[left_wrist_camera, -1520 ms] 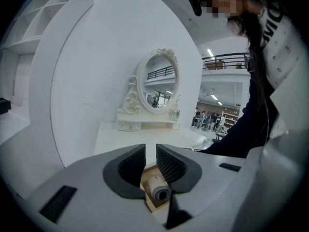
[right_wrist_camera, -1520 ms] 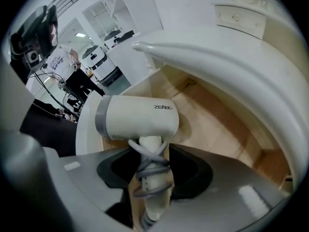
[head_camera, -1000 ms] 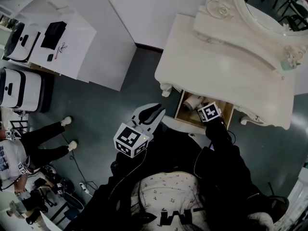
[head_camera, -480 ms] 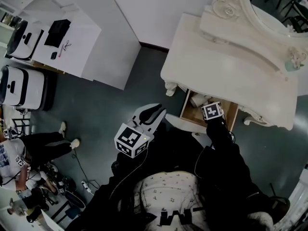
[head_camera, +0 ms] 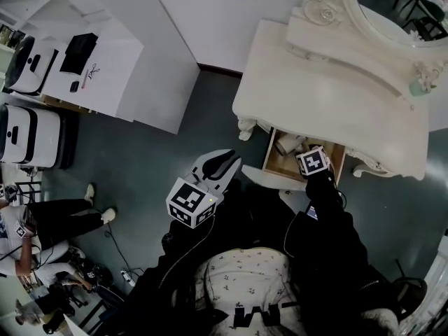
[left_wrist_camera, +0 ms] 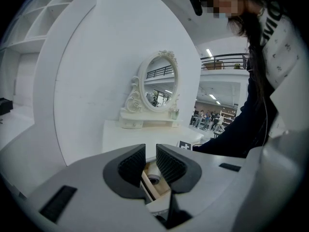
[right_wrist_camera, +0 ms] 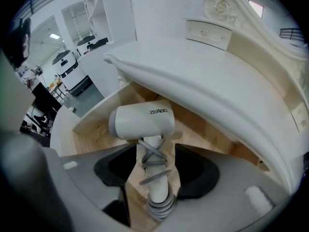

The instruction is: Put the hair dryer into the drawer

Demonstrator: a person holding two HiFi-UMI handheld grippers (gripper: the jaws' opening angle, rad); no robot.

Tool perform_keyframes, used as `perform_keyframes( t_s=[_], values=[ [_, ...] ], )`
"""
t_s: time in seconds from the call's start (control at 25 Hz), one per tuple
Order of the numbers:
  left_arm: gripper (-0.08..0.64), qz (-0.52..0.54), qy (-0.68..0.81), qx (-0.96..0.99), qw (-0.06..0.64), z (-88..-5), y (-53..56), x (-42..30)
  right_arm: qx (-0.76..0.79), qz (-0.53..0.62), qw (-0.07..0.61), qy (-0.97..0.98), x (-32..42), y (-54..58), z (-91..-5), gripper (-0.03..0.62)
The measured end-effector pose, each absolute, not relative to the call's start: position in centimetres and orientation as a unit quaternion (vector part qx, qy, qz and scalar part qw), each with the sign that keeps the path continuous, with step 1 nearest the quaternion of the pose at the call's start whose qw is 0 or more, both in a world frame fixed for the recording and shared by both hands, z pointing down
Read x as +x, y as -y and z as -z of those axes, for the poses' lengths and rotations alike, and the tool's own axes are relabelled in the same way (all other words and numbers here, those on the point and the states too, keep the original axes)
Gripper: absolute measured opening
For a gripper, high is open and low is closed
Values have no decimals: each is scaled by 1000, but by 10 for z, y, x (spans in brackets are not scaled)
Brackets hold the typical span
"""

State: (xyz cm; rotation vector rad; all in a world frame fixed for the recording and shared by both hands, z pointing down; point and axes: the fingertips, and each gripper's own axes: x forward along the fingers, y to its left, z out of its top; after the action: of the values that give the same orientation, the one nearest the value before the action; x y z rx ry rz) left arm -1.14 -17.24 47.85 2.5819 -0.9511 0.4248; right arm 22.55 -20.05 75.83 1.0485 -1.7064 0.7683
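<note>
The white hair dryer, grey cord wound round its handle, lies on the wooden bottom of the open drawer. My right gripper points steeply down over it. Its jaws have just been opening; they stand wide on either side of the handle with gaps, not pressing it. From the head view the dryer shows in the drawer, left of the right gripper. My left gripper hangs over the floor left of the drawer, jaws nearly together and empty.
The white dressing table with an ornate oval mirror overhangs the drawer. A white wall and counter stand at the left. A person's legs are on the floor at far left, beside cases.
The right gripper has shifted slightly right and down at the drawer, away from the dryer's body. The left gripper has kept still. The person at far left has moved down the floor.
</note>
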Motion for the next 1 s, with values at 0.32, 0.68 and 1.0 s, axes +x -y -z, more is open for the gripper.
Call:
perform_keyframes(
  t_s=[0.32,0.68,1.0],
  values=[
    [54,-145,310,923,175,-475,172,-11,464,-305,410,724,217,197,-709,247],
    [54,-141,269,938,165,-471,165,-11,510,-293,245,771,188,183,-614,245],
    [54,-139,214,956,145,-467,156,-19,557,-260,135,777,151,153,-536,244]
  ],
)
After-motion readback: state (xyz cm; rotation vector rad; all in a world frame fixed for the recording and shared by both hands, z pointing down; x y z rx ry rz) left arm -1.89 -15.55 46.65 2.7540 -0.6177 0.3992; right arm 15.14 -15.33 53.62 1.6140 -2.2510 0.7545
